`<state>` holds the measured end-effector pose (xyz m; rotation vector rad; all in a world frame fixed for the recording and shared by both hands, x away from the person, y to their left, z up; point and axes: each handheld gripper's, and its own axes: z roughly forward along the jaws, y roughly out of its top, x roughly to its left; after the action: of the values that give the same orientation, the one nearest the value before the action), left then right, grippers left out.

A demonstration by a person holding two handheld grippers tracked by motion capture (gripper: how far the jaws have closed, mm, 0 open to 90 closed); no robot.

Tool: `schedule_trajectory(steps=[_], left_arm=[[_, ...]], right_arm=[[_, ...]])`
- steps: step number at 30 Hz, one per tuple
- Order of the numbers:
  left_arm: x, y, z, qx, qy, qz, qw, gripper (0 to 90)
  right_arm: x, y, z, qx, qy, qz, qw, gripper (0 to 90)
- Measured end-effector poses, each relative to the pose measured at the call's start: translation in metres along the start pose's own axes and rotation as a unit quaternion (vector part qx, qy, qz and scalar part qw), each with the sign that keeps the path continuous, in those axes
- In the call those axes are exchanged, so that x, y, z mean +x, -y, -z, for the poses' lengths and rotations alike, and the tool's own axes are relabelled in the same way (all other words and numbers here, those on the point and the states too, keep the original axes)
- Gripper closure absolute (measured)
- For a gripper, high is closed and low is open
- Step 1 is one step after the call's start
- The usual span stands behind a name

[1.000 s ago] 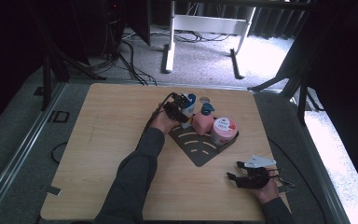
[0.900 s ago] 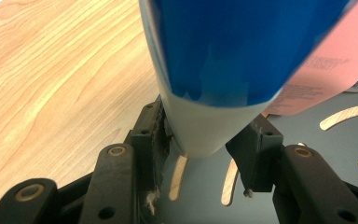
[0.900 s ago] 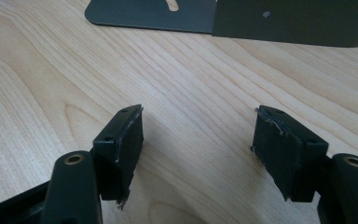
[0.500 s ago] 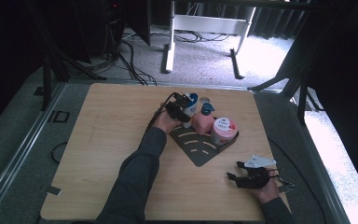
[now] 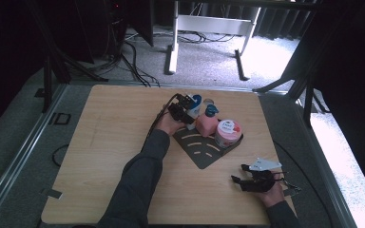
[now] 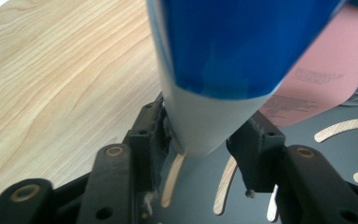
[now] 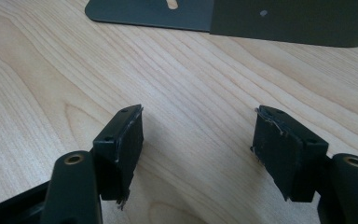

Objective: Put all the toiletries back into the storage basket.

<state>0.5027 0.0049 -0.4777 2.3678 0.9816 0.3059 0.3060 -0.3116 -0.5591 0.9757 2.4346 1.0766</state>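
Observation:
A blue-and-white tube (image 5: 195,103) stands at the far left corner of a dark slotted rack (image 5: 203,151) mid-table. My left gripper (image 5: 182,110) is shut on it; in the left gripper view the jaws (image 6: 205,135) pinch the white lower end of the tube (image 6: 223,56) just above the rack (image 6: 335,158). Beside it stands a pink bottle (image 5: 206,124) (image 6: 321,74) with a blue cap. A pink tub with a white lid (image 5: 228,133) sits to the right of that bottle. My right gripper (image 5: 244,182) (image 7: 198,130) rests open on the wood near the front right, holding nothing.
A small pale round object (image 5: 208,101) lies just behind the rack. The rack's dark wall (image 7: 284,18) lies ahead of the right jaws. Bare wooden tabletop (image 5: 109,142) spreads to the left. Floor cables and a desk frame lie beyond the far edge.

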Motion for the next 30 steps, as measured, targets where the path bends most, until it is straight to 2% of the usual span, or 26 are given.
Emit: schedule_trajectory(steps=[5,12,19,30], left_arm=[[0.003,0.004,0.008,0.001,0.000,0.005,1.0000,48.6],[0.003,0.013,0.025,-0.019,0.000,0.002,0.9998,43.5],[0.004,0.031,0.040,-0.058,-0.002,0.017,0.9982,42.3],[0.005,0.061,0.052,-0.074,-0.015,0.026,0.9968,41.3]], right_arm=[[0.000,0.000,0.000,0.000,0.000,0.000,1.0000,33.0],[0.000,0.000,0.000,-0.001,0.000,0.001,1.0000,32.9],[0.000,0.000,0.000,0.000,0.000,-0.001,1.0000,32.9],[0.000,0.000,0.000,0.000,0.001,-0.001,1.0000,32.8]])
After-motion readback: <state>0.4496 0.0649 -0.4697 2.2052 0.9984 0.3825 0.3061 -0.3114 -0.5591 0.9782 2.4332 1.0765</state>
